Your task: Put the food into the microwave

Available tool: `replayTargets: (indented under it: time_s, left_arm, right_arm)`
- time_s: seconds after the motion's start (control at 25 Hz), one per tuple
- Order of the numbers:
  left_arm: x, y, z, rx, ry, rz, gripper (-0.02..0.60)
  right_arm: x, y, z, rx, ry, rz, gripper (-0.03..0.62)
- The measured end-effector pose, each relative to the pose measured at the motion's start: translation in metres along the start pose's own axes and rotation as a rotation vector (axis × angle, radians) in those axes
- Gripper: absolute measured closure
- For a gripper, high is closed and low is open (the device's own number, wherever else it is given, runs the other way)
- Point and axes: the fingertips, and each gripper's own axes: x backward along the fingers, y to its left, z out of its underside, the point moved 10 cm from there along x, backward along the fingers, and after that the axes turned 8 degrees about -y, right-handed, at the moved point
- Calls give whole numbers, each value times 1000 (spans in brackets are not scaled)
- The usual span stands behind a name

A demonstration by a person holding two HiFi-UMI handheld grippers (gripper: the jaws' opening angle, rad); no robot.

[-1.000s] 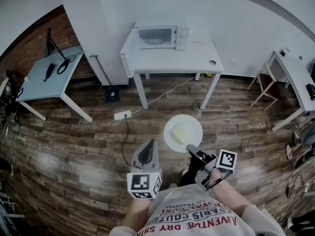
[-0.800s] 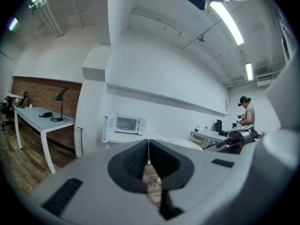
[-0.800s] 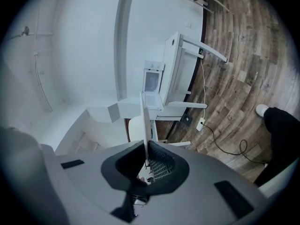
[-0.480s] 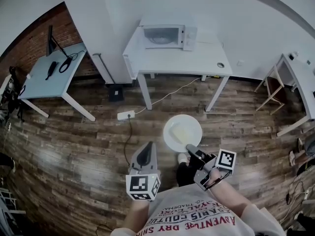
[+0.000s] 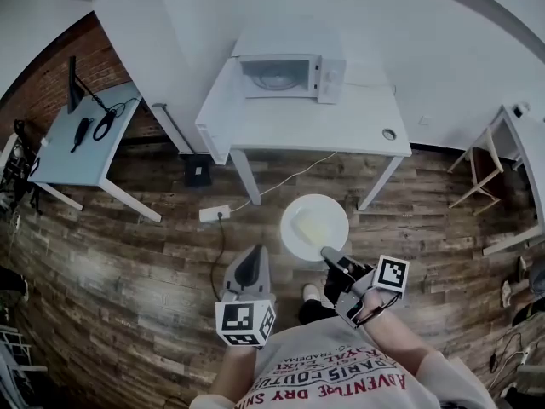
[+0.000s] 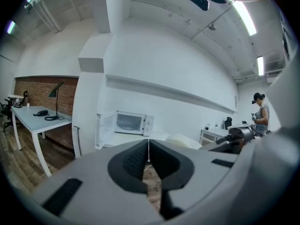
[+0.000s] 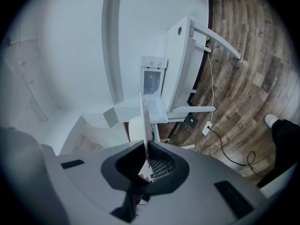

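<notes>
A white microwave (image 5: 285,75) stands on a white table (image 5: 341,130), its door (image 5: 215,109) swung open to the left. My right gripper (image 5: 328,256) is shut on the near rim of a white plate (image 5: 317,228) bearing pale yellow food (image 5: 308,225), held level over the wooden floor short of the table. In the right gripper view the plate (image 7: 145,118) shows edge-on, running up from the closed jaws of the right gripper (image 7: 146,156) toward the microwave (image 7: 153,81). My left gripper (image 5: 249,271) is shut and empty, left of the plate. In the left gripper view this gripper (image 6: 148,152) points at the microwave (image 6: 130,122).
A blue-grey desk (image 5: 64,147) with a lamp and cables stands at the left by a brick wall. A power strip (image 5: 211,214) and cord lie on the floor before the table. A second desk (image 5: 521,139) and chair (image 5: 481,167) are at the right. A person (image 6: 260,114) stands far right.
The table and microwave have come nearer and larger in the head view. Both grippers keep their places before the body, and the plate stays in the right gripper's grip.
</notes>
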Motion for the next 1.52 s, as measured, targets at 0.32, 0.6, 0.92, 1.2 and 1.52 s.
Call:
replayTargets:
  time_s: [0.32,0.6,0.92,1.2,1.52]
  left_arm:
    - [-106,1,-13,-13,-27,-16,574]
    - [-160,6,-15,0,-2,-31,574]
    - [-226,36,-12,0,26,4,574]
    - [-312,81,-32,-11,15,82,574]
    - [-407,132,-55,-15,22,164,574]
  right_arm:
    - [-59,10,-96,34,23,-27,571]
    - [-97,10,-143,7,24,-10,571]
    - [-149,2,-176,-10,5,18,571]
    - [-215,13,-208,-22,-52,26,571]
    - [-295,31,-241,-38,-111,43,571]
